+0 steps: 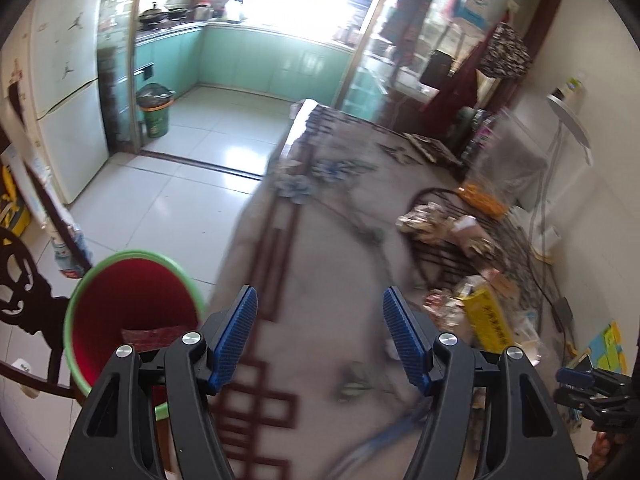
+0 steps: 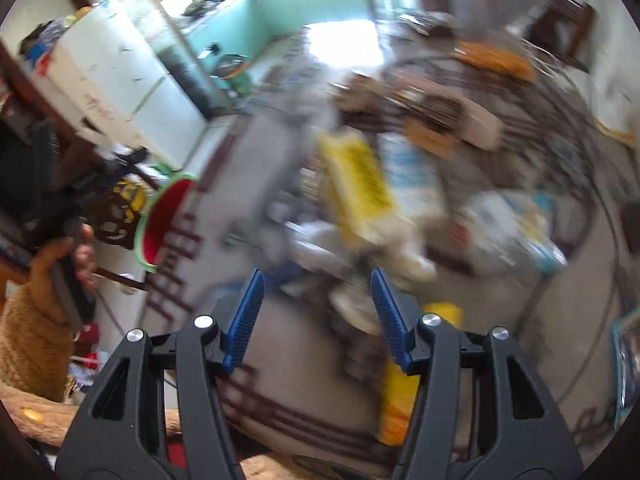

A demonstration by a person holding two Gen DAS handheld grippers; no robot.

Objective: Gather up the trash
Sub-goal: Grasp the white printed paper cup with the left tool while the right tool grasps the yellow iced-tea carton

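A red bin with a green rim (image 1: 132, 312) stands on the floor left of the table; it also shows in the right wrist view (image 2: 166, 224). My left gripper (image 1: 320, 312) is open and empty above the patterned tablecloth (image 1: 320, 240). Trash lies on the table's right side: a yellow box (image 1: 488, 320), crumpled wrappers (image 1: 432, 220) and an orange packet (image 1: 480, 196). My right gripper (image 2: 316, 292) is open and empty, just above a blurred pile of wrappers (image 2: 352, 304) near the yellow box (image 2: 360, 188). The right wrist view is motion-blurred.
A dark wire rack (image 1: 452, 248) lies under the trash. A carved dark chair (image 1: 24, 292) stands left of the bin. A second lined bin (image 1: 154, 110) stands in the kitchen doorway. A white fridge (image 1: 64, 92) is at the left. A yellow packet (image 2: 400, 392) lies under my right finger.
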